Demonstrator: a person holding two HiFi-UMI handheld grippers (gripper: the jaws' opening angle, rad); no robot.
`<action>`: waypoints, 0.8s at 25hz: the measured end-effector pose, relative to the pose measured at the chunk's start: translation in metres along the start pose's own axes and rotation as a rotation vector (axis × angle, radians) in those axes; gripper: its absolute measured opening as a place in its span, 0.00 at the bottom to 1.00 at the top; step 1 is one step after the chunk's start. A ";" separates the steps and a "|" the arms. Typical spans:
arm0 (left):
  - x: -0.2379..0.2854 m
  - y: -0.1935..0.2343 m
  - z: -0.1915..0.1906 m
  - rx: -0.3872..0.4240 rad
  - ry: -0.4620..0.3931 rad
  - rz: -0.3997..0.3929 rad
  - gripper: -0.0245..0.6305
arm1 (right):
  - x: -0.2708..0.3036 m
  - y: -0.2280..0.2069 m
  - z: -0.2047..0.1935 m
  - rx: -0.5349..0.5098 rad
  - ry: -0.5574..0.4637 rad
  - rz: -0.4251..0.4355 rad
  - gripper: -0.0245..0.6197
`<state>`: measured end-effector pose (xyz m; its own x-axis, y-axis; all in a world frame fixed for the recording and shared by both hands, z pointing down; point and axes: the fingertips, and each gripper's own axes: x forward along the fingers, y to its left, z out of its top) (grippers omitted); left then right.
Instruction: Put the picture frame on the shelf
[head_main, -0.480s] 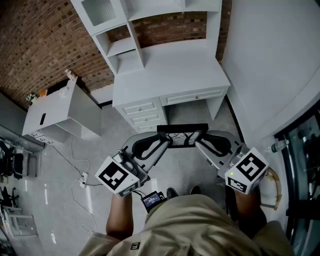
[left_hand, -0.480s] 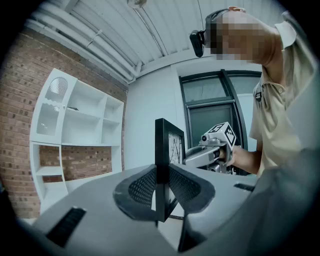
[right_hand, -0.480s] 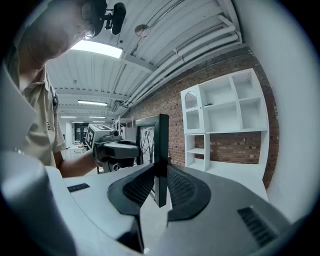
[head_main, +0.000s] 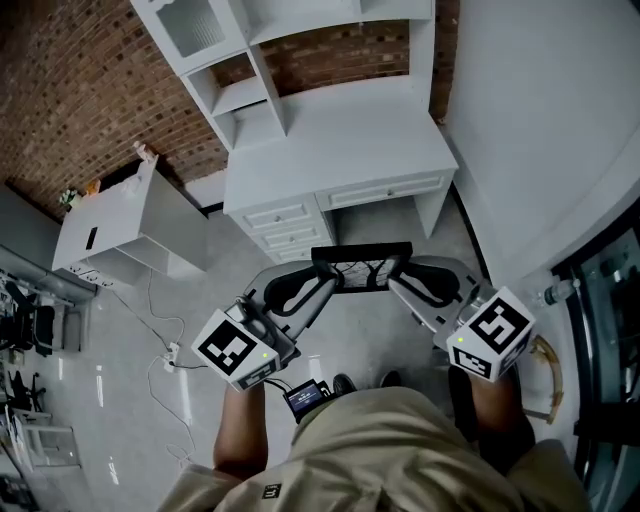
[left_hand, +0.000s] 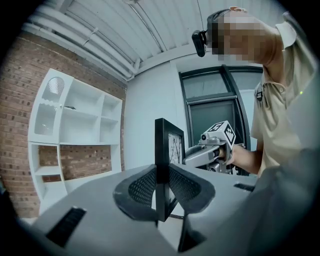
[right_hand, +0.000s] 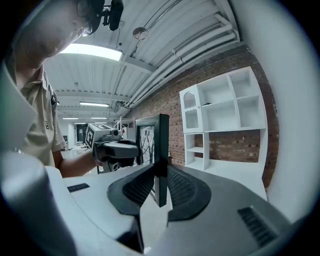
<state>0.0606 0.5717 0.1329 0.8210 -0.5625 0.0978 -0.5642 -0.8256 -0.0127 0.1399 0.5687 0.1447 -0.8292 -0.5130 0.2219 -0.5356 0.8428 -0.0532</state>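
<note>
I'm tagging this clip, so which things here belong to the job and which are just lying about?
Job: picture frame, left gripper, right gripper, white shelf.
Lying about: low cabinet, power strip on the floor.

I find no words, numbers or brand names that I can read. The marker cube (head_main: 236, 348) on the left gripper (head_main: 318, 282) and the one on the right gripper (head_main: 402, 282) carry only black-and-white square patterns. The small lit screen (head_main: 305, 397) near the person's waist and a pale mark on the trousers (head_main: 400, 450) are too small to read.
</note>
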 end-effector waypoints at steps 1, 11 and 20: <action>0.004 -0.001 -0.001 -0.003 0.001 0.001 0.16 | -0.002 -0.004 -0.002 0.005 -0.001 0.004 0.16; 0.039 0.016 -0.011 -0.014 0.021 0.033 0.16 | 0.005 -0.044 -0.012 0.029 -0.002 0.041 0.16; 0.055 0.103 -0.027 -0.030 0.010 0.010 0.16 | 0.079 -0.091 -0.008 0.035 0.029 0.003 0.16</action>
<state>0.0456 0.4570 0.1641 0.8145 -0.5701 0.1077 -0.5748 -0.8182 0.0165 0.1244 0.4529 0.1751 -0.8261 -0.5052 0.2497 -0.5389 0.8378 -0.0877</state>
